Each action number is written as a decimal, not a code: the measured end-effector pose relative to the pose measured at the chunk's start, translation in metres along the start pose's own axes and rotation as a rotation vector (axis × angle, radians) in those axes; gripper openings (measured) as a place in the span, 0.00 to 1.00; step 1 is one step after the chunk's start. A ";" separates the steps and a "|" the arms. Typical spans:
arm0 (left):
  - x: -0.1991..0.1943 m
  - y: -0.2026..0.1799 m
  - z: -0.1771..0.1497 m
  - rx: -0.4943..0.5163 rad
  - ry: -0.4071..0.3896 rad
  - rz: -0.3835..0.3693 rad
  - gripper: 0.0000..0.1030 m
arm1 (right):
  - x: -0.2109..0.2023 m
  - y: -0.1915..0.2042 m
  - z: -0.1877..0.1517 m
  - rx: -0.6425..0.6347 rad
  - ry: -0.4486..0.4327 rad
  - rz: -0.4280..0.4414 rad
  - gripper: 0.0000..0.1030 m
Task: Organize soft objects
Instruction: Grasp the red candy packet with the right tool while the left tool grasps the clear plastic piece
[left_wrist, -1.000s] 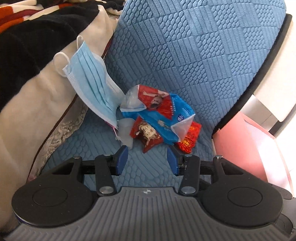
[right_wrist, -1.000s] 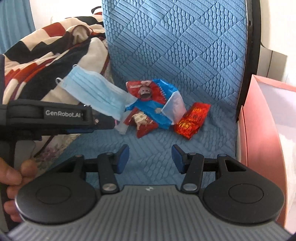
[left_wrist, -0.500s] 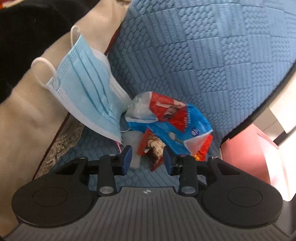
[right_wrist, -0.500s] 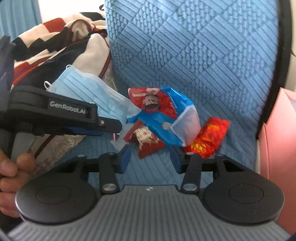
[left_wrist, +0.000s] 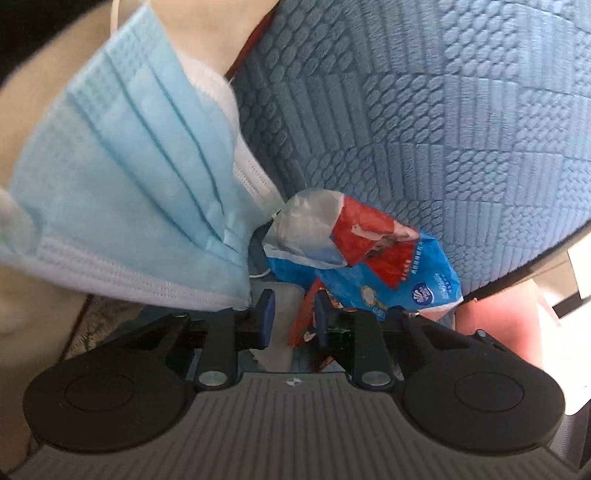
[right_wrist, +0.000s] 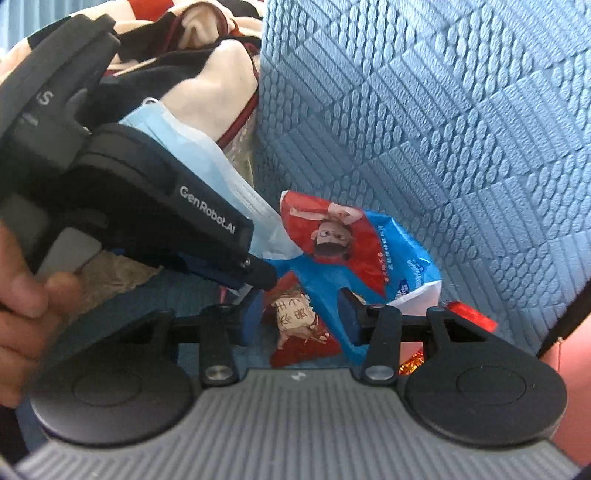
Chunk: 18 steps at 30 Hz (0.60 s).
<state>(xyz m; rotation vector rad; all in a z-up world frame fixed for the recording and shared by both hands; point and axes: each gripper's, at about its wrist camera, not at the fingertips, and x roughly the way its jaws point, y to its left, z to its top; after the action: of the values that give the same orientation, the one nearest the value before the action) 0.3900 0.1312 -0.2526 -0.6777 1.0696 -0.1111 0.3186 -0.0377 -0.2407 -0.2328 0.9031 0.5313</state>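
A pile of snack wrappers lies on a blue quilted cushion (left_wrist: 424, 110). A blue-and-red bag (left_wrist: 369, 266) (right_wrist: 354, 251) lies on a small red packet (left_wrist: 304, 325) (right_wrist: 299, 328). A light blue face mask (left_wrist: 129, 184) (right_wrist: 207, 162) hangs at the left. My left gripper (left_wrist: 291, 317) is open, its jaws narrowed around a clear wrapper scrap and the red packet's edge. My right gripper (right_wrist: 301, 321) is open around the red packet and the bag's lower edge. The left gripper's body (right_wrist: 147, 206) fills the left of the right wrist view.
A cream and black blanket (right_wrist: 207, 70) is heaped at the left. A pink box (left_wrist: 495, 325) stands at the right of the cushion. An orange-red foil packet (right_wrist: 469, 314) lies behind my right finger.
Both grippers have moved forward and down into the wrapper pile. The left jaws have narrowed. The mask now looms large in the left wrist view.
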 end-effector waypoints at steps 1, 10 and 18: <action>0.002 0.000 0.000 -0.006 0.006 -0.004 0.27 | 0.003 -0.001 0.001 0.004 0.012 0.011 0.40; 0.007 0.007 0.005 -0.038 -0.006 0.008 0.27 | 0.027 -0.001 -0.005 -0.031 0.098 0.009 0.39; 0.011 0.006 0.004 -0.013 -0.008 0.043 0.27 | 0.023 -0.007 -0.005 0.019 0.129 0.007 0.31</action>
<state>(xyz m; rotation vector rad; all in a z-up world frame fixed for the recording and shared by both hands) 0.3975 0.1336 -0.2636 -0.6658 1.0769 -0.0645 0.3303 -0.0376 -0.2624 -0.2487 1.0342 0.5181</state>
